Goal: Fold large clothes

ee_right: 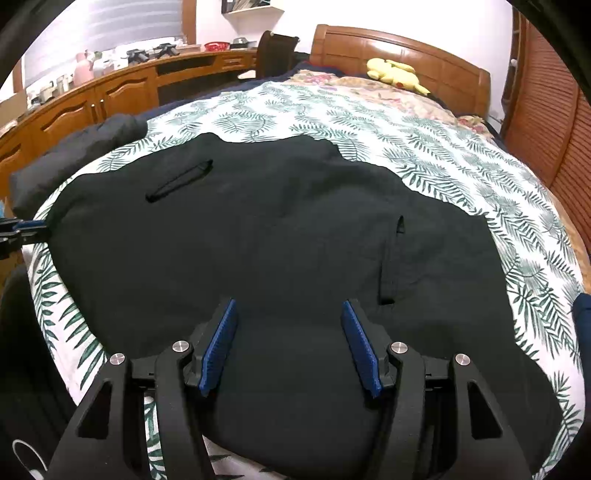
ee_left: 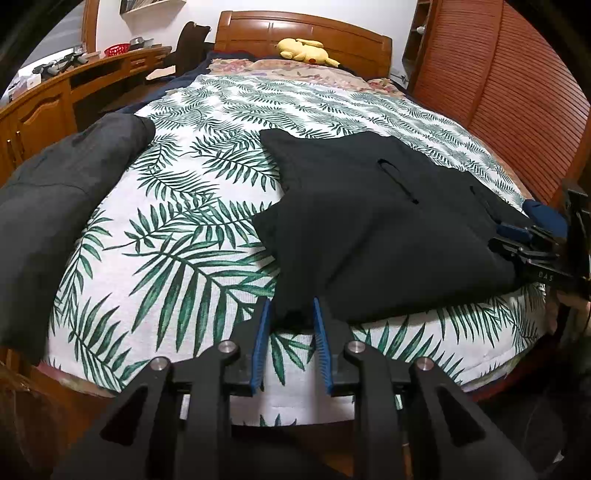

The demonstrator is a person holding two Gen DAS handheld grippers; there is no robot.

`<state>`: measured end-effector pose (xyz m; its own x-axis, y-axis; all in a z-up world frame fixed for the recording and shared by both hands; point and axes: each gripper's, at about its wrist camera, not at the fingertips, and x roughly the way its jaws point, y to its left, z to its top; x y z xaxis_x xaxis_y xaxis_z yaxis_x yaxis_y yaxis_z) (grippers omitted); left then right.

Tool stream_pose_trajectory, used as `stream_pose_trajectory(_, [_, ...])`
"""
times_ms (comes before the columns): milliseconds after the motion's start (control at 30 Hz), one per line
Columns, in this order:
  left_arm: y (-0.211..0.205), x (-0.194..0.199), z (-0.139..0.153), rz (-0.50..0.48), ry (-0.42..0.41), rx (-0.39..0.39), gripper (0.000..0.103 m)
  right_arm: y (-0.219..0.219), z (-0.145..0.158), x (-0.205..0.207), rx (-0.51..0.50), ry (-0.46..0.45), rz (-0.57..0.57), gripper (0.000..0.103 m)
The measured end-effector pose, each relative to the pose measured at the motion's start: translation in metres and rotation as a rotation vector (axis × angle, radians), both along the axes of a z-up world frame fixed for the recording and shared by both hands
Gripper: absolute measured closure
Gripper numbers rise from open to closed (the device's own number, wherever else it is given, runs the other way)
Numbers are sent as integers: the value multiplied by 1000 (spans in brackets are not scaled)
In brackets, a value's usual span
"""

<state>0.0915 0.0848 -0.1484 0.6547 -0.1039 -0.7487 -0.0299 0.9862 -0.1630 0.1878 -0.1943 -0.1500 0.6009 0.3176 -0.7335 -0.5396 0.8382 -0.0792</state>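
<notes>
Black garment [ee_right: 258, 240] spread flat on the leaf-print bedspread [ee_left: 177, 229].
Left gripper [ee_left: 291, 314] angles down, blue ribbed pads slightly apart around a bunched corner, not clearly pinching; right gripper [ee_right: 288, 314] hovers wide open above the near hem.

Left tool [ee_left: 291, 314] narrow, right tool [ee_right: 290, 314] wide

Matt black cloth garment [ee_right: 280, 236] on leaf-print bedspread [ee_left: 207, 206] (glossy wooden headboard [ee_left: 295, 33]).

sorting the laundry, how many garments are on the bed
2: a black garment spread at the near edge, and a grey garment at the bed's left side. More may be hidden.
</notes>
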Motion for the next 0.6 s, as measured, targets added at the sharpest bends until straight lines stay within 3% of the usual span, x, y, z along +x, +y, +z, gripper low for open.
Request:
stream_pose_trajectory(67, [-1,1,4,-12,-6,3,84,-3,1,0,3,1,-5,43])
stream_pose_trajectory(133, [-2,3,13,-8,-28,2,94,-7,0,2,33,24,-9,43])
stream_pose_trajectory(200, [-4,1,31,-2,-95,-23,97,-6,-7,3,36,45,-10,43])
stream_pose_trajectory(333, [-29,6,79,-41,-210,24,100,-11,-5,2,48,46,1,43])
stream_pose_trajectory(433, [-59,22,119,-114,-271,32,100,-25,1,0,85,56,6,43])
stream_pose_trajectory(600, [-123,51,161,-236,-348,92,101,-64,20,-10,124,14,-50,43])
